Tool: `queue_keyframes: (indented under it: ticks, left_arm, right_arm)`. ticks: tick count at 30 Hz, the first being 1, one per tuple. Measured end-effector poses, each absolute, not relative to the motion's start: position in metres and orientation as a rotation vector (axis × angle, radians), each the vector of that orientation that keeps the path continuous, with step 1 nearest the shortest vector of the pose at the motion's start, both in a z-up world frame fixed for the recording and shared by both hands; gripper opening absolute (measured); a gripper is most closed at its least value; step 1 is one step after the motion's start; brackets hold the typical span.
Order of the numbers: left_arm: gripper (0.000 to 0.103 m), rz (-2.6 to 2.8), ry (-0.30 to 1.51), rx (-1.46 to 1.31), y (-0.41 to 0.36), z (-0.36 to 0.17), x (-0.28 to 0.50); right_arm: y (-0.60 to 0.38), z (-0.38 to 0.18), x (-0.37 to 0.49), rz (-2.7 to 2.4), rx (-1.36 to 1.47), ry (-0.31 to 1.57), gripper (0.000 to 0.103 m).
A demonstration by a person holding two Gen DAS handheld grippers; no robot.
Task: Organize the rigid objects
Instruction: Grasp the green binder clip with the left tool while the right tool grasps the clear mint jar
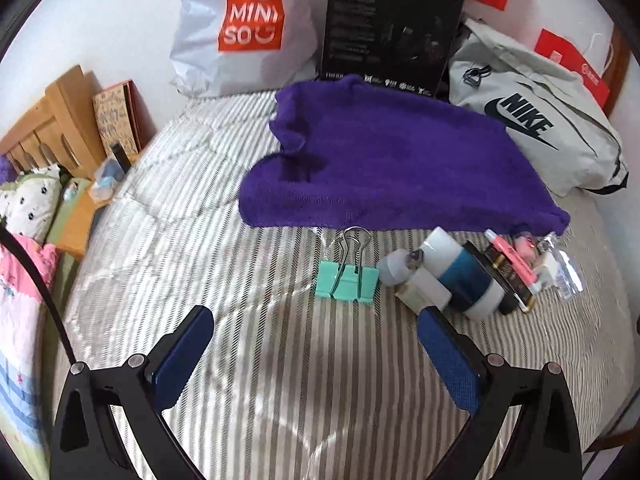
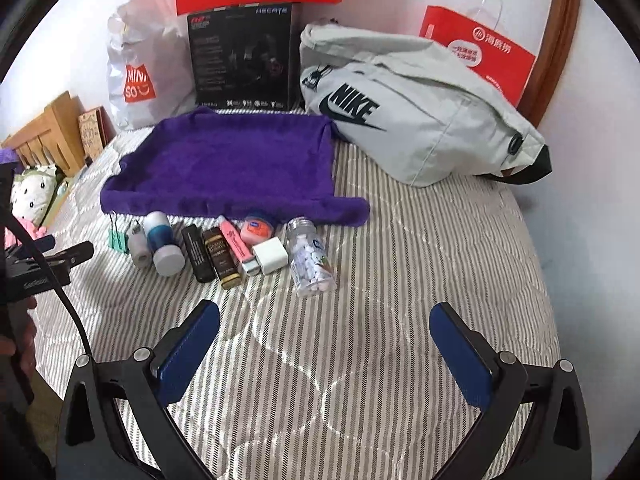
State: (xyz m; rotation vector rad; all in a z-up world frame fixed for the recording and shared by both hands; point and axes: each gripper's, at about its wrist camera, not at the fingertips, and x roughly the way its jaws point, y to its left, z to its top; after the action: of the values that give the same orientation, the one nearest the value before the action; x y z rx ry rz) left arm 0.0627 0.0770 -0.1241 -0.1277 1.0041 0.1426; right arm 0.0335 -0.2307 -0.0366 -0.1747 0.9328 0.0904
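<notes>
Small rigid items (image 2: 224, 246) lie rowed beside the purple towel (image 2: 224, 168); we find both grippers' fingers (image 1: 188, 352) (image 2: 188, 352) spread, empty, nothing yet placed.

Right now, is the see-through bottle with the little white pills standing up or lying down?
Lying down. The clear pill bottle rests on its side on the striped bedspread, its cap toward the purple towel.

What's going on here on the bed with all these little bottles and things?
A person is holding two handheld grippers above a striped bed, and neither holds anything: the left gripper and right gripper both have open jaws. Small items lie in a row in front of a purple towel, from a mint binder clip to a clear pill bottle. Nothing has been placed on the towel yet.
</notes>
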Motion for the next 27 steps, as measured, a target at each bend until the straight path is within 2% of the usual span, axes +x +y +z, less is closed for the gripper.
queue_keyframes:
  ticks: [11, 17, 19, 20, 24, 27]
  left_arm:
    - [0.100, 0.167, 1.011, -0.061, 0.067, -0.159, 0.092]
    - [0.088, 0.140, 1.007, -0.046, 0.066, -0.166, 0.101]
    - [0.076, 0.135, 0.995, -0.058, 0.067, -0.166, 0.100]
    - [0.074, 0.131, 0.988, -0.067, 0.068, -0.165, 0.099]
    - [0.041, 0.127, 0.967, -0.069, 0.068, -0.162, 0.095]
    - [0.039, 0.126, 0.969, -0.075, 0.068, -0.161, 0.094]
  right_arm:
    - [-0.239, -0.064, 0.063, 0.083, -0.172, 1.010, 0.103]
    - [-0.243, -0.074, 0.074, 0.089, -0.167, 1.033, 0.103]
    - [-0.245, -0.075, 0.076, 0.101, -0.160, 1.031, 0.103]
    - [-0.246, -0.076, 0.077, 0.110, -0.154, 1.031, 0.103]
    - [-0.253, -0.081, 0.084, 0.133, -0.135, 1.030, 0.102]
    - [-0.257, -0.090, 0.094, 0.142, -0.132, 1.029, 0.095]
